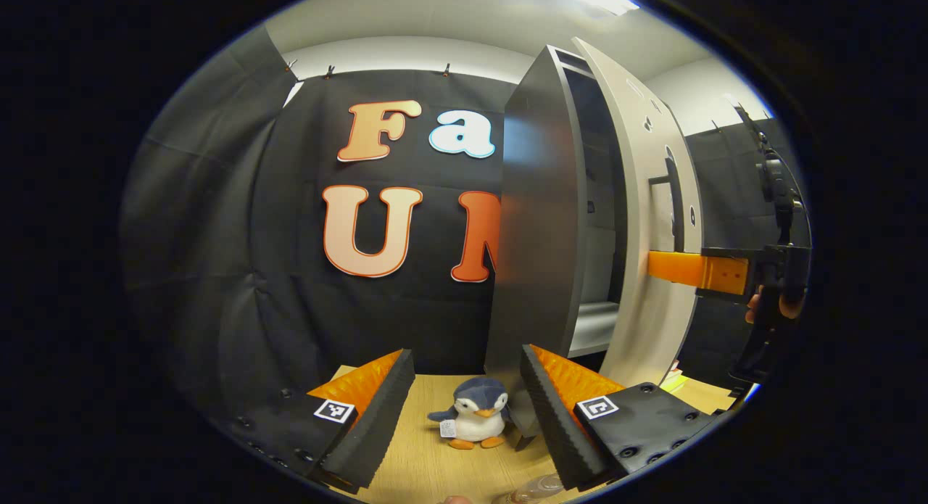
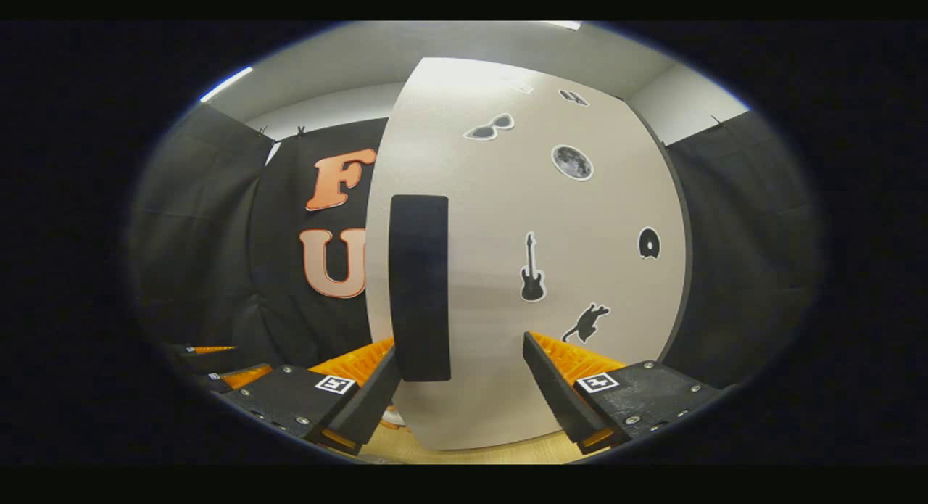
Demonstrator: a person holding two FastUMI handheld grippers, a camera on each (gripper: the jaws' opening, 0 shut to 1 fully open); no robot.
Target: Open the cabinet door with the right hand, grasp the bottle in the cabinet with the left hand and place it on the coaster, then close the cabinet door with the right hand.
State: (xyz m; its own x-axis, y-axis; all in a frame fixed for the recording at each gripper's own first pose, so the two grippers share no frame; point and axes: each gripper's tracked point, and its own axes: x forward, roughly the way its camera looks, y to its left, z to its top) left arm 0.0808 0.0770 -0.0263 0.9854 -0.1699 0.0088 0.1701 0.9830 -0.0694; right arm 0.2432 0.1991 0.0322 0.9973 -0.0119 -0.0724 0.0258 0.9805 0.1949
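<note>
**Grey door ajar, right gripper squared up on the handle**

Grey cabinet (image 1: 540, 236), its cabinet door (image 2: 493, 199) swung partway out, and the right gripper (image 2: 460, 348) is facing the door's sticker-covered front. Its jaws are spread wide and grip nothing. The black handle (image 2: 419, 286) stands just inside the left-hand finger rather than centred in the gap. In the left gripper view, that same gripper reaches in from the side with its tip up against the door, just below the handle.

The left gripper (image 1: 465, 359) hovers low over the wooden table (image 1: 435, 460), jaws released and empty, with a plush penguin (image 1: 475, 413) sitting on the table beyond them. Where's the bottle (image 1: 533, 488)? Something clear pokes in at the very bottom edge of the left gripper view, outside the cabinet. It's probably the bottle, but too little of it shows to be sure, and I can't make out a coaster. The one visible shelf (image 1: 594, 323) inside looks bare.

So my read is that the door move is in hand, most likely the closing. To do it well, shift sideways until the handle sits mid-gap, or push flat on the panel. Follow the hinge's arc rather than shoving straight. Keep the left gripper low and clear of the door's swing, and slow down near the frame so the cabinet doesn't rock.
</note>
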